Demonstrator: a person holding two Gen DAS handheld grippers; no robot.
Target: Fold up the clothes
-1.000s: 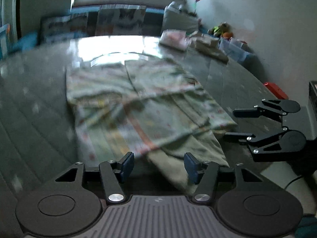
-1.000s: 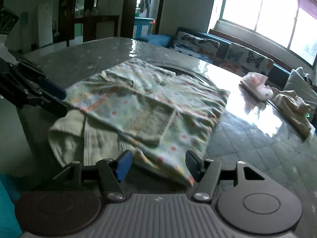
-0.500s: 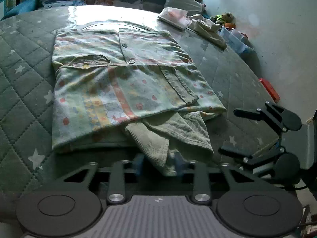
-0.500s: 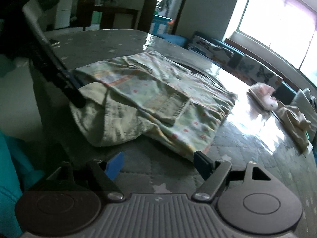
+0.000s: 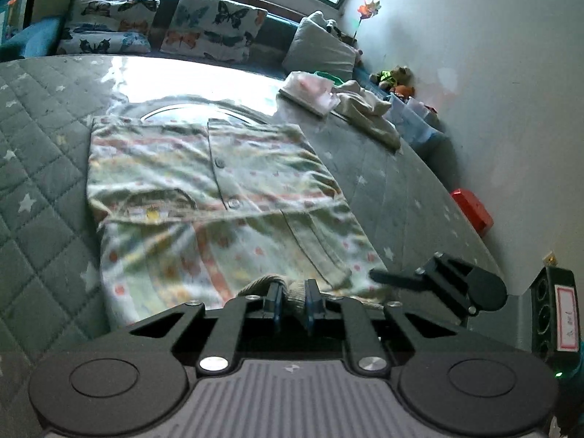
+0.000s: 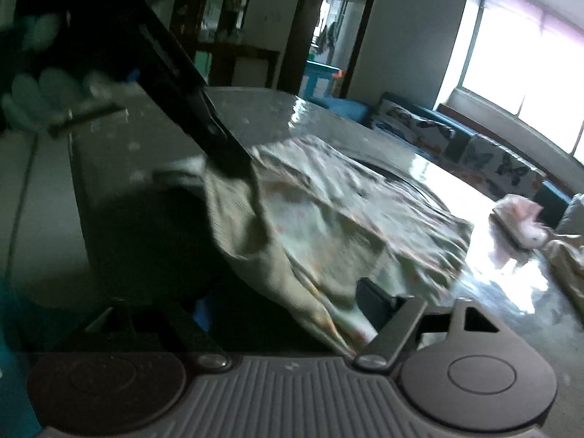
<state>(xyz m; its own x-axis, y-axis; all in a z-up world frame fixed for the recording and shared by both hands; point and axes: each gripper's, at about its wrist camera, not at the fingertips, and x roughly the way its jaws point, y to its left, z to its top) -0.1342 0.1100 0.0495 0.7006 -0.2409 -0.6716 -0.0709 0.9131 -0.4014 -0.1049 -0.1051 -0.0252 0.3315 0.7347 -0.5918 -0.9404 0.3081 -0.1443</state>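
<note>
we see a grey quilted counter (image 5: 383,182) with pale stars, glossy where the window light strikes its far part. on it lies a pale green button-front shirt printed with orange and red spots (image 5: 219,197), spread flat at the near edge of the counter, its hem towards us. beyond the shirt, a folded pink-and-white cloth (image 5: 310,89) and a rumpled cream garment (image 5: 368,113) sit near the far right corner. behind the counter runs a teal sofa with butterfly-print cushions (image 5: 215,29) under a bright window (image 6: 529,73). right of the counter a red box (image 5: 472,211) lies by the white wall, with a soft toy (image 5: 396,76) further back.

the left tongs (image 5: 292,303) are nearly shut and still closing, their blue pads pinching a ribbed beige-green fold at the shirt's near hem. the right tongs (image 6: 288,310) are closing too, with the shirt's lifted near corner draped between them; in this dark, smeared view we cannot tell whether the pads press on the cloth.

in the right wrist view the lower left is almost black, and one finger of the right tongs is lost in it. a pale gloved hand (image 6: 47,95) on the left tongs is blurred. the doorway behind it is dim and hard to read.
</note>
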